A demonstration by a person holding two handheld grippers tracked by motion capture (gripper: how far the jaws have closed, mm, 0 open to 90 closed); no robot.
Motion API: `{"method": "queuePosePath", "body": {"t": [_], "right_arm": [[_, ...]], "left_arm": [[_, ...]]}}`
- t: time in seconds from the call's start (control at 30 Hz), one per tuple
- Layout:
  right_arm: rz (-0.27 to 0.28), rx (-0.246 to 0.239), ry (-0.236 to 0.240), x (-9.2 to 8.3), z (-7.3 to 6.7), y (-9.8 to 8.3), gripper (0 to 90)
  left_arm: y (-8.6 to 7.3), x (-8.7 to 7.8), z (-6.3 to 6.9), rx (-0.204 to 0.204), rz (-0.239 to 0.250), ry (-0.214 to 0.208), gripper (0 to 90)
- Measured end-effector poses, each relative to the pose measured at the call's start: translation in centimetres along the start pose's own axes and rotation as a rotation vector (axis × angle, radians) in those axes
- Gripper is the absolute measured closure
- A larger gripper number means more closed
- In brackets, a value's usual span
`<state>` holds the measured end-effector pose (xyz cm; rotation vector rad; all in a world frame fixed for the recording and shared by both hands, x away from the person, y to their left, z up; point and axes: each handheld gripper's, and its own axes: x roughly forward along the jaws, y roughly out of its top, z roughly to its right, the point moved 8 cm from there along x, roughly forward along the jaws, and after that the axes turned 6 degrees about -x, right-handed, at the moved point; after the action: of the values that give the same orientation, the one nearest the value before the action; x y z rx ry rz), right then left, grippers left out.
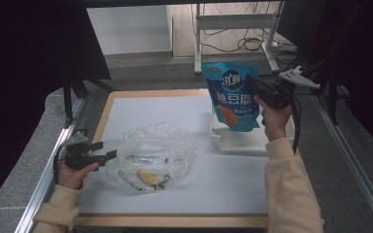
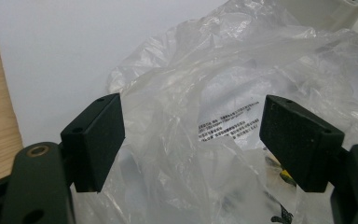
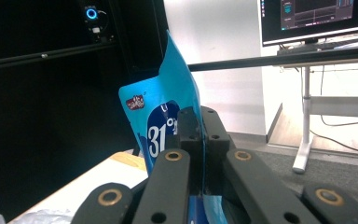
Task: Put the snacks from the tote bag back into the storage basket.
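Left tool: held low at the near left of the tabletop, its two black pads standing wide apart with nothing pinched between them; in the left gripper view they frame the crumpled plastic.
Clear plastic bag: lies crumpled on the white sheet just beyond the left tool's pads, at the middle of the tabletop; something yellow shows through it near its front edge.
Bag print: a white patch inside the clear plastic bag carries several lines of small black print, too small to read.
White sheet: covers most of the tabletop, with a wooden border showing at the left and near edges.
Right tool: raised above the far right of the tabletop, its pads pressed tight on the right side edge of the blue pouch; in the right gripper view the pouch's edge runs up between the closed pads.
Blue pouch: hangs upright in the air from the right tool, over the white tray.
Pouch writing: a dark round badge reads "31°" in white, large pale characters sit below it on the front, an orange picture lower down, and a small red logo at an upper corner.
White tray: rests on the right side of the tabletop beneath the blue pouch.
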<state>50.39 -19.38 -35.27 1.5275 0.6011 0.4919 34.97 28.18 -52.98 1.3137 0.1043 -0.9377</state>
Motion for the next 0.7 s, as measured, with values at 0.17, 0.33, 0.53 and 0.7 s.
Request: {"method": "queuePosePath", "body": {"t": [0.17, 0.33, 0.53, 0.7], "right_arm": [[-0.007, 0.017, -0.002, 1.1, 0.8, -1.0, 89.0], [-0.014, 0.024, 0.000, 2.2, 1.5, -2.1, 89.0], [-0.009, 0.057, -0.011, 2.5, 2.6, -3.2, 88.9], [-0.025, 0.050, -0.030, 1.7, 3.9, -3.5, 88.2]], "left_arm": [[-0.1, 0.1, -0.1, 0.002, -0.003, 0.000, 22.3], [-0.1, 0.2, -0.2, 0.004, -0.007, 0.001, 22.2], [-0.3, 0.2, -0.2, 0.001, -0.010, 0.005, 22.3], [-0.2, 0.1, -0.1, 0.005, -0.008, 0.004, 22.3]]}}
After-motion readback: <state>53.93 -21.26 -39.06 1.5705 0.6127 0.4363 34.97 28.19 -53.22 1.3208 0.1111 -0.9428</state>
